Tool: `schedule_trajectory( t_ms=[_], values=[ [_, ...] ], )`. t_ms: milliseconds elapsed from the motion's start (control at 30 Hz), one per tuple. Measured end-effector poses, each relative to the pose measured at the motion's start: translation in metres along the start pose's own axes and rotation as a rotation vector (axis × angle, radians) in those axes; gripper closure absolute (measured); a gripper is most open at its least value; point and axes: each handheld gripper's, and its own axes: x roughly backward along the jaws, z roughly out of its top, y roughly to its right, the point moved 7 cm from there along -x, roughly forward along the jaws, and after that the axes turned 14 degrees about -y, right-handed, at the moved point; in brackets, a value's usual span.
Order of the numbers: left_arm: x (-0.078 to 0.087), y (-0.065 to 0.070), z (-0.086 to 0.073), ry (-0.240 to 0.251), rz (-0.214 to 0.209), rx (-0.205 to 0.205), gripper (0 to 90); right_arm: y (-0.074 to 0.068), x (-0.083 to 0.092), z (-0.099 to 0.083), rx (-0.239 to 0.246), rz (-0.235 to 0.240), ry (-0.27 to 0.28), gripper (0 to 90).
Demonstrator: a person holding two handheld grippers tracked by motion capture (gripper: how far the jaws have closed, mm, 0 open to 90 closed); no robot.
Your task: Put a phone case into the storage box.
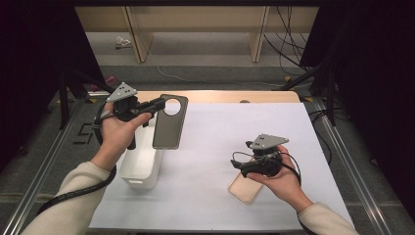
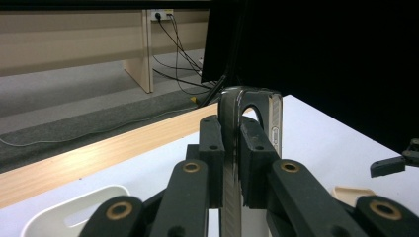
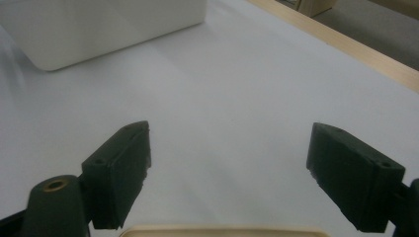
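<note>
Dark and glossy, the phone case (image 1: 169,122) with its round camera opening hangs in the air at the left of the desk (image 1: 215,147), clamped edge-on by the left hand-held gripper (image 1: 161,104); seen along that gripper's own view, its jaws press on both faces of the case (image 2: 236,143). Just below the case stands a white bin (image 1: 142,166) (its rim also shows at the lower left of the left gripper view (image 2: 69,215)). Farther right, near the front of the white sheet, lies a tan phone case (image 1: 246,186), flat on the desk. Above it rests the right hand-held gripper (image 1: 239,163), its jaws spread wide and holding nothing, the tan case's edge (image 3: 222,230) just beneath them.
</note>
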Motion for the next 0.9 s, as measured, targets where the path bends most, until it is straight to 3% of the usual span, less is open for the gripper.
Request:
schedule_trajectory(
  t_ms=[300, 900],
  values=[
    [0.004, -0.014, 0.001, 0.009, 0.045, -0.036, 81.7, 0.002, 0.001, -0.001, -0.012, 0.002, 0.004, 18.1],
    [0.015, -0.042, 0.004, 0.023, 0.078, -0.032, 81.7, 0.003, 0.000, -0.001, -0.021, 0.004, 0.002, 18.2]
  ],
)
